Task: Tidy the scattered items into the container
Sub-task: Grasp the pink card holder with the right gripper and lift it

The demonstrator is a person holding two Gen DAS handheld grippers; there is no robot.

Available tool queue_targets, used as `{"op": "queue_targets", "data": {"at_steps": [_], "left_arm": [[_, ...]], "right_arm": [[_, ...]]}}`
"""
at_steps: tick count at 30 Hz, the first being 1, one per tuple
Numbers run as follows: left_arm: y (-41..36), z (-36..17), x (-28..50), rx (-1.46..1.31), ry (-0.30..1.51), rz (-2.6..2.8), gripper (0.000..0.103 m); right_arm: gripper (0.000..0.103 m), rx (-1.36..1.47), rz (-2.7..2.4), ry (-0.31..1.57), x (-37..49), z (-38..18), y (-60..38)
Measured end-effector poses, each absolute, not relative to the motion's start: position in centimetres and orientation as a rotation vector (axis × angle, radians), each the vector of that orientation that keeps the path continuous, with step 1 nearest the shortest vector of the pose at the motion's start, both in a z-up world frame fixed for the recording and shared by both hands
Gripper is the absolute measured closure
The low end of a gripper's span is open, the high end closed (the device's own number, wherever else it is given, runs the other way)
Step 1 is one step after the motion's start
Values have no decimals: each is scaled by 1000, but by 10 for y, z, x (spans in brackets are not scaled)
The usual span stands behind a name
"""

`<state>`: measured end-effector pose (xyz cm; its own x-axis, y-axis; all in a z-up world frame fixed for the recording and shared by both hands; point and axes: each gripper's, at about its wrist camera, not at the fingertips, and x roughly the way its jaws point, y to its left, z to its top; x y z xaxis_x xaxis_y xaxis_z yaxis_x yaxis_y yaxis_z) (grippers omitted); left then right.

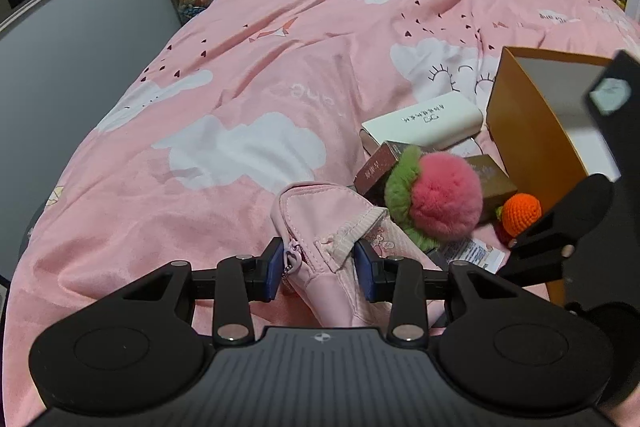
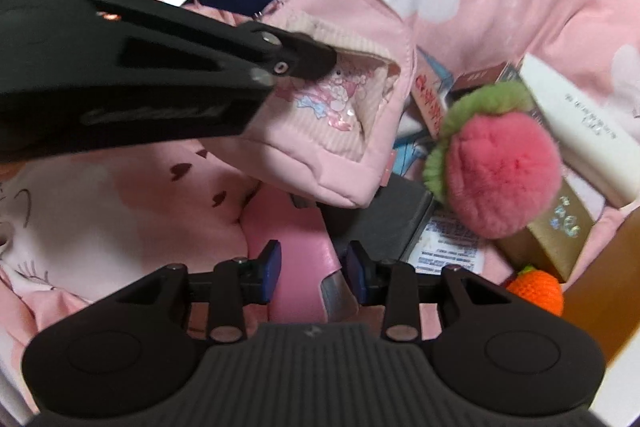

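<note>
A soft pink zip pouch (image 1: 320, 215) lies on the pink duvet, and my left gripper (image 1: 320, 269) is shut on its near end, blue pads pressing both sides. The right wrist view shows the same pouch (image 2: 320, 131) with the left gripper (image 2: 300, 31) clamped on it from the upper left. My right gripper (image 2: 314, 267) points down just below, shut on a smooth pink object (image 2: 300, 259) whose lower part is hidden. The orange cardboard box (image 1: 520, 131) stands open at the right, behind part of the right gripper's frame (image 1: 576, 211).
Beside the box lie a fluffy pink and green pom (image 1: 440, 199), a white box (image 1: 424, 121), brown boxes (image 1: 376, 171), a gold box (image 2: 552, 231), an orange crochet fruit (image 1: 520, 213), a black flat item (image 2: 380, 219) and a printed packet (image 2: 448, 239). Duvet (image 1: 200, 87) stretches left.
</note>
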<state>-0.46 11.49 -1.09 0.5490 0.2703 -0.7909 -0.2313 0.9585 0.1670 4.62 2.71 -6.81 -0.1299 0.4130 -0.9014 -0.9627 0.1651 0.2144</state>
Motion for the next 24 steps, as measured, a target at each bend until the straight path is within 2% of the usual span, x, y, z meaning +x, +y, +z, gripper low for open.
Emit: {"op": "queue_targets", "data": {"at_steps": [5, 12, 14, 16, 19, 24], "left_arm": [[116, -13, -4, 31, 942, 289, 60], [120, -11, -6, 3, 932, 288, 60], [120, -11, -6, 1, 929, 288, 60], [119, -12, -5, -1, 930, 287, 60], [117, -10, -7, -2, 925, 288, 60], [116, -5, -11, 4, 911, 297, 60]], "right_arm": [[60, -646, 1362, 1173, 50, -82, 34], [83, -628, 1440, 1160, 41, -67, 13], [85, -591, 1497, 1185, 37, -61, 5], [84, -607, 1489, 1170, 31, -63, 2], [77, -651, 1442, 1159, 25, -73, 3], [79, -692, 1414, 1144, 14, -84, -2]]}}
